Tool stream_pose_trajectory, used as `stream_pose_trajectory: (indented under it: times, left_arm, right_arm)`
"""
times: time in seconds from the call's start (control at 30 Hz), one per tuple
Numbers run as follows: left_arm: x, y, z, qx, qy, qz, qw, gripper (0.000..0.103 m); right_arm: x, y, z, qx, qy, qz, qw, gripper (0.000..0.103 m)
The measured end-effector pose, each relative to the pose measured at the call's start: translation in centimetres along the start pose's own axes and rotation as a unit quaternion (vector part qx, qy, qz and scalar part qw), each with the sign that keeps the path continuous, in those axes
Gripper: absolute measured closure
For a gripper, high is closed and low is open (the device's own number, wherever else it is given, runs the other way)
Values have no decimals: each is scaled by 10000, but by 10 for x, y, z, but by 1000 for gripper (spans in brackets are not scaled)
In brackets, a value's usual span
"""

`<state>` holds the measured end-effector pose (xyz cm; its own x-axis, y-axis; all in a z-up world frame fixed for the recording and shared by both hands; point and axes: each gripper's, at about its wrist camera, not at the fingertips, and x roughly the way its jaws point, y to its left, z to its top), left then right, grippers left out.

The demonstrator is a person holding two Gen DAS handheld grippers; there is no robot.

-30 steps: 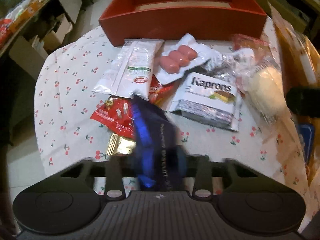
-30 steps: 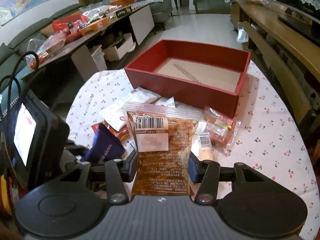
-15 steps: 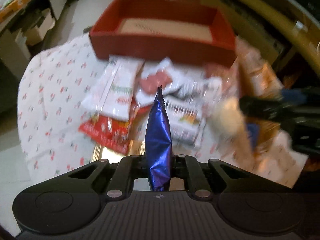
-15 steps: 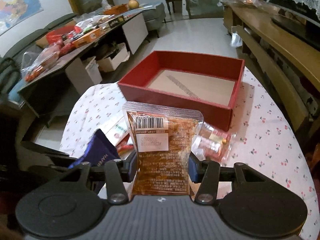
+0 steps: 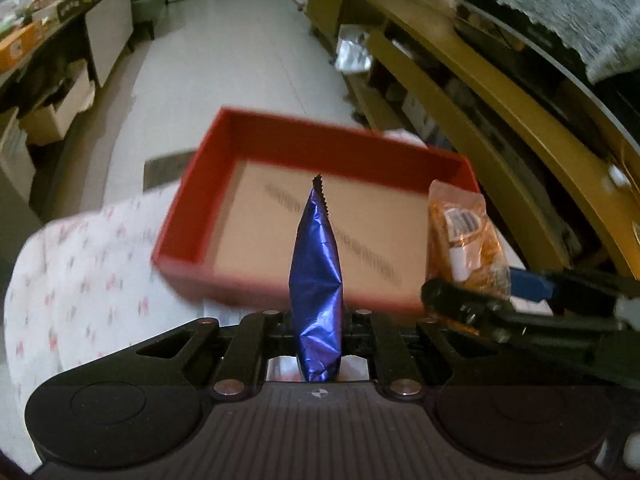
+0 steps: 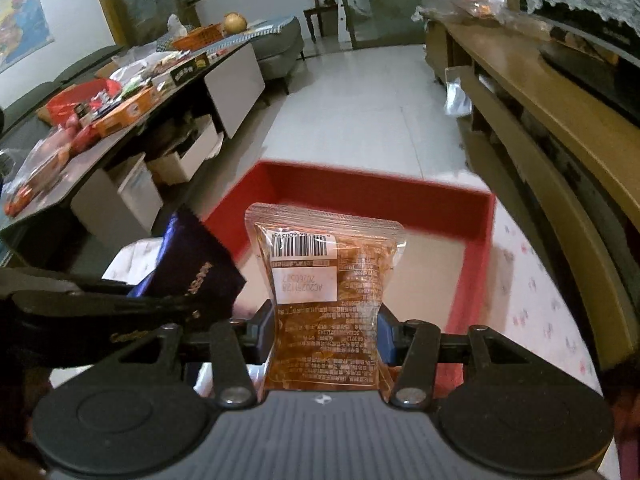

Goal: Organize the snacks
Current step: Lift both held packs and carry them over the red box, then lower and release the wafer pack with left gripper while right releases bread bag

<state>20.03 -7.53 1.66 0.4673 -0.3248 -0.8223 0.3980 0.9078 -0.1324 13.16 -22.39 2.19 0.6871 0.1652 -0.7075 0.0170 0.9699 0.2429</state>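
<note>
My left gripper [image 5: 316,320] is shut on a shiny blue foil snack packet [image 5: 316,280], held edge-on and upright over the near wall of the red box [image 5: 192,208]. The box's brown cardboard floor holds nothing. My right gripper [image 6: 326,330] is shut on an orange-brown clear snack pack [image 6: 326,300] with a barcode label, held above the same red box [image 6: 476,236]. In the left wrist view that orange pack [image 5: 464,240] hangs at the box's right side. From the right wrist camera the blue packet [image 6: 196,268] shows at the left.
The box stands on a white tablecloth with small red cherries [image 5: 80,264]. A long wooden bench or shelf unit [image 6: 560,152] runs along the right. A dark side table [image 6: 100,120] loaded with goods stands at the left, pale floor between them.
Both grippers rose off the snack pile and moved forward to the red box with their packets. The left closed flat on the blue packet; the pile has dropped out of view.
</note>
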Motion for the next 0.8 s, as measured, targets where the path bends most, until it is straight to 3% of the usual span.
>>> stream_pose_trajectory:
  times: [0.2,0.43,0.7,0.8]
  left_arm:
    - [37,3,34,107,-203,167,9996,86]
    - [86,20,34,38,33,264,9996,84]
    - [104,38,28,36,-5,454,9990,62]
    - [104,39,26,162,-35,462,9988,60]
  right_arm:
    - [45,-15,27,-11,-19,-153,9999,35]
    - [95,-25,27,-39,200,-121,9997,36]
    - [115,-28,18,-341,228,-283,9988,35]
    - [115,-23,17,-497,244,-373,9978,32]
